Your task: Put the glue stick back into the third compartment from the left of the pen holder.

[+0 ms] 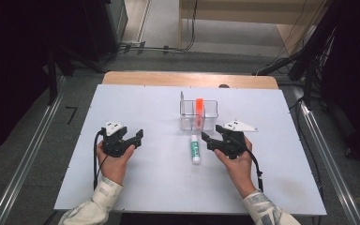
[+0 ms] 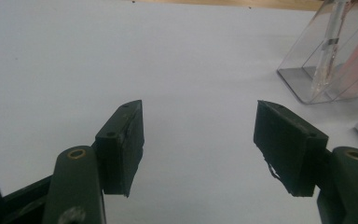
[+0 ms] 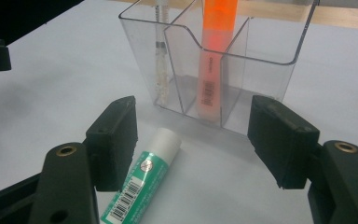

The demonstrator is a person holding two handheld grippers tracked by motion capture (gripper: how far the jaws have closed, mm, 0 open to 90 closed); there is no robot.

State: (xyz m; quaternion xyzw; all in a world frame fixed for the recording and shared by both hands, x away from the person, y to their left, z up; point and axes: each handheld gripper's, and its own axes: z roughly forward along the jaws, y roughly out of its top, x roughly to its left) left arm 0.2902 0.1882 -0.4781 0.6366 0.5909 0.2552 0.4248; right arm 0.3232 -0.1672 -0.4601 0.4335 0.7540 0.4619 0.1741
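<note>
From the high view, the whole white counter (image 1: 145, 187) shows, with the left claw (image 1: 130, 136) at the near left and the right claw (image 1: 214, 137) at the near right, each in a hand with a patterned sleeve. Between them, just left of the right claw, a green and white tube (image 1: 195, 149) lies flat, pointing near to far. Just beyond it stands a clear plastic organizer (image 1: 198, 115) holding an orange marker (image 1: 199, 110) upright.

The right gripper view adds what the high view is too small to tell: the tube's white cap, a barcode on its green label, and a thin clear pen (image 3: 160, 56) standing in the organizer's left compartment, the marker in the one beside it. Here the tube lies between the right claw's jaws, close to the left one; the jaws stand wide apart and grip nothing. The left gripper view shows the left claw's jaws also wide apart over bare counter, the organizer off to the far right.

Counted: two claws, one tube, one organizer, one marker, one pen.

The counter has a wooden strip along its far edge. Around it lie grey floor, metal rails on both sides, cables and dark equipment.
</note>
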